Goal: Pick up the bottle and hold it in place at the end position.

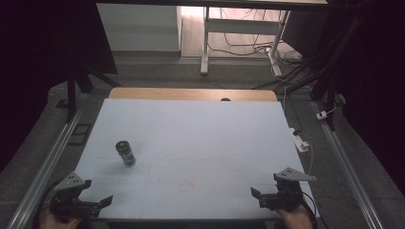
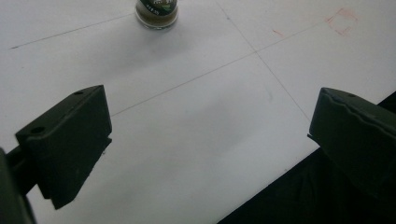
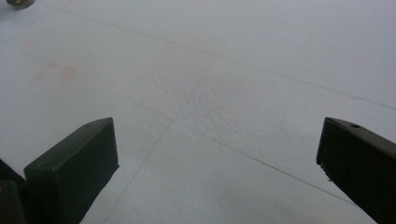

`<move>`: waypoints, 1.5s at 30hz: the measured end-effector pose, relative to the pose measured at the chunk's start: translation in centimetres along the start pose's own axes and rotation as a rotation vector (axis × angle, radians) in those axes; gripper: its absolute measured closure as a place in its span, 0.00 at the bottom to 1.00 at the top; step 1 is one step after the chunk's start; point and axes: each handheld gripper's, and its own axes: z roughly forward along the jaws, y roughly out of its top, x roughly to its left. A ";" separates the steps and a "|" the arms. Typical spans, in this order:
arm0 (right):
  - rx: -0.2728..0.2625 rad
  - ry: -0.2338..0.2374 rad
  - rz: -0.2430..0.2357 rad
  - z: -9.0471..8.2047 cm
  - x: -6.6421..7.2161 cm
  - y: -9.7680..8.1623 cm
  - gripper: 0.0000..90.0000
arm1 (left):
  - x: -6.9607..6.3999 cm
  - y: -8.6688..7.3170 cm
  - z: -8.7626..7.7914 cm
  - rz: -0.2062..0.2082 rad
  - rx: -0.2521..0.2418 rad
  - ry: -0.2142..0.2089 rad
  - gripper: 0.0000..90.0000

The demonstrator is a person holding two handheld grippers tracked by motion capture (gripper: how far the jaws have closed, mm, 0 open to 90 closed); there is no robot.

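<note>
– What carries things here?
– A white worktop (image 1: 200, 138) with a wooden strip along its far edge.
– And on it?
– One small dark jar (image 1: 125, 152), upright, toward the near left; a faint red mark (image 1: 187, 187) too.

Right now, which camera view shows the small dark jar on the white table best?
The high view: the whole small jar stands upright on the white table, lid included. The left gripper view cuts it at the top edge, showing its lower part. The right gripper view catches a sliver in the corner.

A jar (image 1: 125, 152) stands on the table's (image 1: 200, 138) left side, nearer the front edge.
</note>
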 end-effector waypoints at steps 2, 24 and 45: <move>0.003 0.004 -0.006 0.1 0.1 0.0 0.00 | 0.0 0.0 0.0 0.002 -0.002 0.000 0.00; 0.024 0.020 0.000 0.2 -0.1 0.1 0.00 | -0.4 0.2 0.3 0.008 0.020 0.012 0.00; 0.051 0.029 -0.014 0.5 0.1 0.2 0.00 | 0.0 0.7 0.5 0.010 -0.024 -0.021 0.00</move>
